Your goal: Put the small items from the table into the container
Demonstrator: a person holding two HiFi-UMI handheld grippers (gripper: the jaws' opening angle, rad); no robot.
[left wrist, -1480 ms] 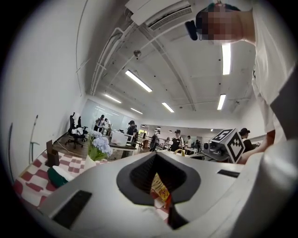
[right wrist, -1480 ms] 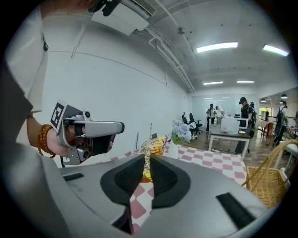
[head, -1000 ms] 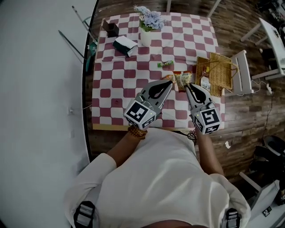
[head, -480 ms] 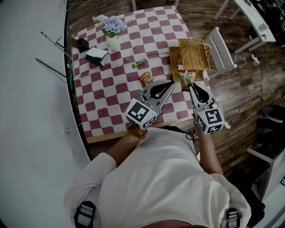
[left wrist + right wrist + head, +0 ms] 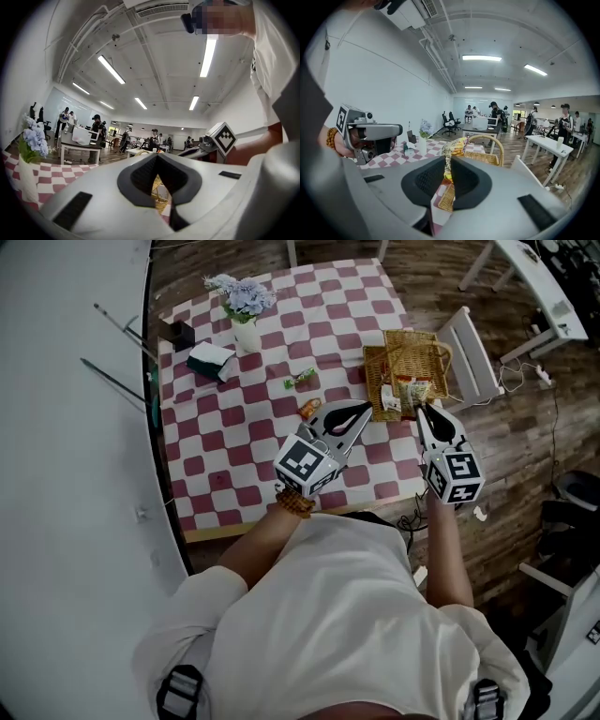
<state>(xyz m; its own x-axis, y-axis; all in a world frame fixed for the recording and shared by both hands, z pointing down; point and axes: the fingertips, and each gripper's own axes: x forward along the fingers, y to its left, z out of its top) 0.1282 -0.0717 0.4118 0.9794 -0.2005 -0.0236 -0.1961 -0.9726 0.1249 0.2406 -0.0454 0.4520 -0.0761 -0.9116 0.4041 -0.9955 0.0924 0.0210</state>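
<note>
Head camera overhead, basket (image 5: 412, 352) shared

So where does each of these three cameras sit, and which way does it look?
Head view: on the person's head, looking steeply down at the checked table; shows the shirt, left gripper and right gripper.
Left gripper view: on the left gripper, looking level across the table; shows its own shut jaws and the right gripper.
Right gripper view: on the right gripper, tilted down toward the basket; shows its jaws shut on a snack packet.
Shared: each gripper view catches the other gripper; all three show the basket.
</note>
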